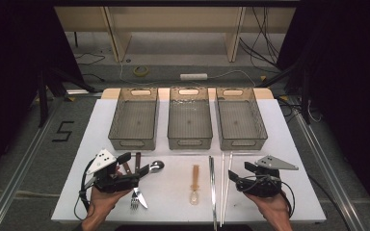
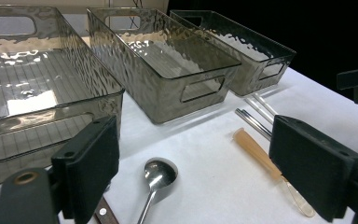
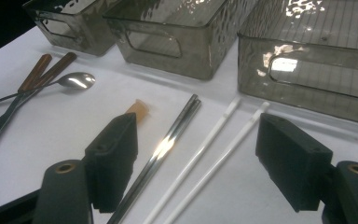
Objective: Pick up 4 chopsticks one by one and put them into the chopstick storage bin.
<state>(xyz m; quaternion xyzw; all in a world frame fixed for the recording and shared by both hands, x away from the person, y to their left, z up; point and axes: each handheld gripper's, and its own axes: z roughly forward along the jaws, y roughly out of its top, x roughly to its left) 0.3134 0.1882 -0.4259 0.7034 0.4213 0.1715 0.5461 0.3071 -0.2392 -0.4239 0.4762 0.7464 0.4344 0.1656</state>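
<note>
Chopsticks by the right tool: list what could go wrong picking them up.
1. The white chopsticks and the metal chopsticks lie close side by side, so the open right tool may catch one from each pair.
2. They are thin and lie flat on the table; the pads may slip off or roll them.
3. The bins stand just beyond their far tips; a push forward could bump them.

Each hand carries a black gripper with 2 thick, flat, block-shaped jaws. The left gripper [image 1: 125,179] is topped by a pale grey 3-cornered plate dotted with small dark holes; the right gripper [image 1: 238,180] has a darker grey one. Black cables loop from both bodies past the wrists. Up close, each jaw arm shows a brass-ringed hole. The forearms are bare of sleeves.
</note>
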